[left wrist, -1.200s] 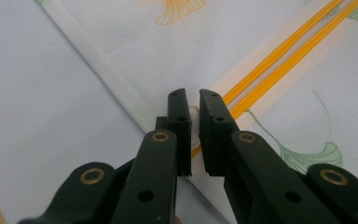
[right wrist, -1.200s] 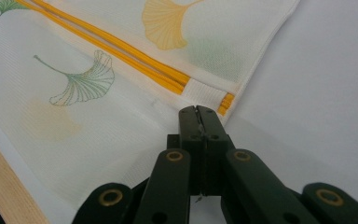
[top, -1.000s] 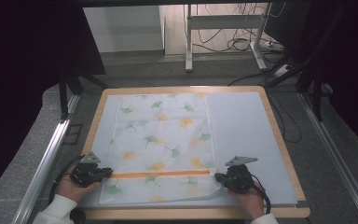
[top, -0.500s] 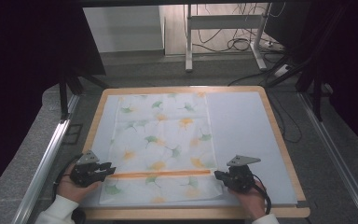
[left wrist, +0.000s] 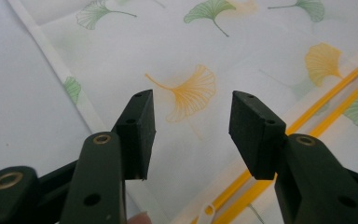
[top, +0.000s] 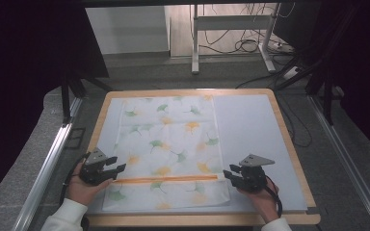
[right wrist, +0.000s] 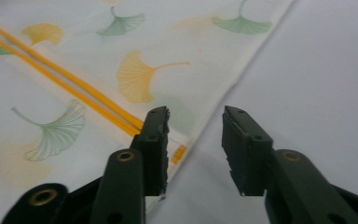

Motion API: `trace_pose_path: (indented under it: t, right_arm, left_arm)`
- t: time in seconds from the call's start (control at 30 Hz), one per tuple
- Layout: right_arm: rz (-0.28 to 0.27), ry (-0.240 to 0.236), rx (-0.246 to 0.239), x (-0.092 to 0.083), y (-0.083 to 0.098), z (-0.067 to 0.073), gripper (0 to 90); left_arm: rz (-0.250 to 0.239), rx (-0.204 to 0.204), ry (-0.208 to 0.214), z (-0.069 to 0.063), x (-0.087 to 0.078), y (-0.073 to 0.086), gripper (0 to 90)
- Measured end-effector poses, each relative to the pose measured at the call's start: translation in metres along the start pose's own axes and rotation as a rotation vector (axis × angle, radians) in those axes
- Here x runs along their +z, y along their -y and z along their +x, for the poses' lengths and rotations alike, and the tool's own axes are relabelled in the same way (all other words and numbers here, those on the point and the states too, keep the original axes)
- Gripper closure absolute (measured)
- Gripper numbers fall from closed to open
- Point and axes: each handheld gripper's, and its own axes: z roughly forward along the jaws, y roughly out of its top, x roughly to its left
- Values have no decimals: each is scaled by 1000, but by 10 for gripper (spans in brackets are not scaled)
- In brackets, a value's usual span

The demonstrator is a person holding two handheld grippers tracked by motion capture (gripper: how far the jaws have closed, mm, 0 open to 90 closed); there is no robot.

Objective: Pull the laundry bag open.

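A white cloth (top: 168, 139) printed with green and yellow ginkgo leaves lies flat on the white mat (top: 250, 130). An orange double stripe (top: 166, 179) crosses it near the front edge. My left gripper (top: 115, 171) rests at the stripe's left end and my right gripper (top: 230, 173) at its right end. In the left gripper view the left gripper (left wrist: 192, 100) is open over the cloth (left wrist: 186, 51), nothing between its pads. In the right gripper view the right gripper (right wrist: 195, 116) is open over the cloth's edge (right wrist: 214, 102). Both sets of jaws have just been opening.
The mat sits on a wood-rimmed board (top: 289, 139). Bare mat lies to the right of the cloth. Metal rails (top: 48, 163) run along both sides. A desk frame (top: 231, 29) and floor cables (top: 250, 45) stand beyond the far edge.
Both grippers have gone from shut on the cloth's stripe ends to open, and the cloth now lies free. The hands have stayed in place.
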Motion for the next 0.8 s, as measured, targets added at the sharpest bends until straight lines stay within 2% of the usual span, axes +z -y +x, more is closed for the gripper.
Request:
trace_pose_path:
  t: [0.17,0.47,0.8]
  right_arm:
    - [-5,22,31,-2,2,-8,564]
    - [-12,60,94,-6,6,-23,533]
    - [-21,60,89,-7,7,-23,496]
  left_arm:
    - [11,14,-9,2,4,0,499]
    - [8,7,-13,5,5,1,493]
    - [-3,1,-11,6,3,3,462]
